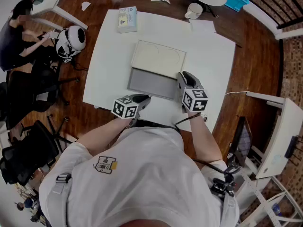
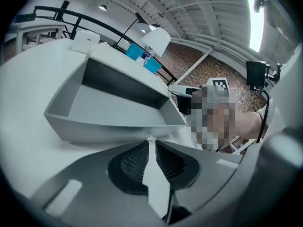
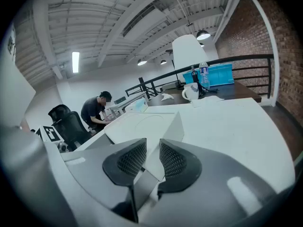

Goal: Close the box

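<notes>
An open box (image 1: pixel 150 84) lies on the white table (image 1: pixel 213 65), its long axis running left to right before the person and its lid (image 1: pixel 158 59) flat on the far side. The left hand-held gripper (image 2: pixel 150 141) pinches the near-left wall. The right hand-held gripper (image 3: pixel 152 143), nearer the lid, clamps the right wall.
</notes>
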### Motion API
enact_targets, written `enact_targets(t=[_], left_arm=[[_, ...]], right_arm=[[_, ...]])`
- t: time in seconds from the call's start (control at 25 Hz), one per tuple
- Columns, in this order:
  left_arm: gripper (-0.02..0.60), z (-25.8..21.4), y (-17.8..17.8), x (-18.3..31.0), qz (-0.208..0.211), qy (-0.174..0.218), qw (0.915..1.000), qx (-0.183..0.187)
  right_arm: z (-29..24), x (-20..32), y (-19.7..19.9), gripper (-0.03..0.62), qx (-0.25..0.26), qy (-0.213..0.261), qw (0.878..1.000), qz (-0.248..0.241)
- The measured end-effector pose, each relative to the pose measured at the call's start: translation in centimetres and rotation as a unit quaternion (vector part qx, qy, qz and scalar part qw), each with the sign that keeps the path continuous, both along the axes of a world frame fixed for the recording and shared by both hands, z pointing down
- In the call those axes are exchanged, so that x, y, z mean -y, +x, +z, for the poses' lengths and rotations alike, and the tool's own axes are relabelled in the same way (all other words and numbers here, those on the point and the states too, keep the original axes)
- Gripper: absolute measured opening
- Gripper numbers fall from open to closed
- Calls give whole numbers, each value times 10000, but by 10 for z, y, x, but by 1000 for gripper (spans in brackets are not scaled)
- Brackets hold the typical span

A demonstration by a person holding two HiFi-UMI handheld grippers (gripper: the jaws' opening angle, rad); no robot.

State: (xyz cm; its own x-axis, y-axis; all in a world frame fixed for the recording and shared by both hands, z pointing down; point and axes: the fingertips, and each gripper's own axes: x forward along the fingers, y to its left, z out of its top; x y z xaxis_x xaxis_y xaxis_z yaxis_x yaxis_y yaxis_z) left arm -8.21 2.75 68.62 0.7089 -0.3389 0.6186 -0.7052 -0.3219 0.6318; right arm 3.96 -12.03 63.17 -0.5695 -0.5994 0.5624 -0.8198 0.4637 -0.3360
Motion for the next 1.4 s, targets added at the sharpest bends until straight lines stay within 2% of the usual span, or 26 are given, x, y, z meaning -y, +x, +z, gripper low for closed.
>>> enact_targets(t=[0.16,0.28,0.4,0.68,0.88,0.92,0.96,1.12,1.2,1.4], left_arm=[[44,2,0,5,106,-27,9999,-38],[44,-7,-1,14,-51,68,9999,-146],[5,-11,-1,27,-95,181,9997,-141],[8,-10,2,32,206,242,9995,26],[61,-14,7,24,333,176,9991,179],[121,-12,9,21,350,108,9991,218],[133,-10,11,19,333,26,9991,249],[133,5,12,31,22,-182,9993,316],[86,9,11,39,-52,-232,9989,414],[71,6,10,45,56,-252,9988,428]], right_arm=[[-1,2,0,83,48,7,10000,-10],[-2,3,-1,81,78,-9,10000,-36],[-3,4,0,80,113,-17,9999,-31],[-2,5,0,81,193,-35,9998,-20],[-2,4,0,81,248,-54,9997,-6],[-2,4,0,81,256,-55,9997,-7],[-2,4,0,81,263,-56,9996,-7],[-2,5,-1,81,264,-59,9996,-14],[-2,5,0,80,262,-60,9996,-12],[-2,4,0,80,275,-70,9996,-27]])
